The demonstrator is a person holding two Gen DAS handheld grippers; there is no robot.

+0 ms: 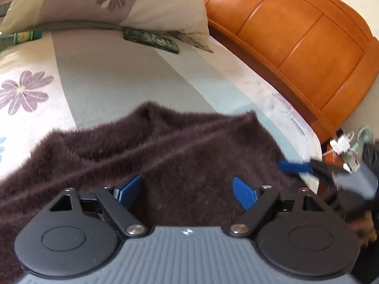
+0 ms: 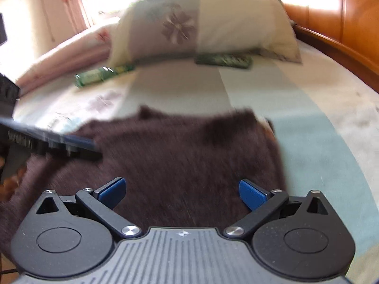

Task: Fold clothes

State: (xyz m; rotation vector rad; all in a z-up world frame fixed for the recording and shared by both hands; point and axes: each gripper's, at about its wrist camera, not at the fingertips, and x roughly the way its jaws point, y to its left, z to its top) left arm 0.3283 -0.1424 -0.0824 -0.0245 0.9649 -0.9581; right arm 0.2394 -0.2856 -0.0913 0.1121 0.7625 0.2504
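1. The fuzzy brown sweater (image 1: 165, 156) lies spread on the bed (image 1: 113, 75), close to the edge nearest both cameras.
2. The left tongs (image 1: 187, 189) are wide apart and hold nothing. The sweater sits just under and ahead of them, at 12 o'clock.
3. The right tongs (image 2: 182, 194) are wide apart too, with nothing in them. The sweater is also at 12 o'clock from them.
4. In the left view, the right tongs poke in at 3 o'clock, by the sweater's right edge.
5. The sweater's long side runs from 9 o'clock to 3 o'clock, across both tongs.
6. Both tongs look about equally near. I think each one can grab its own side next.
7. A pillow (image 1: 113, 2) lies far off at 12 o'clock.
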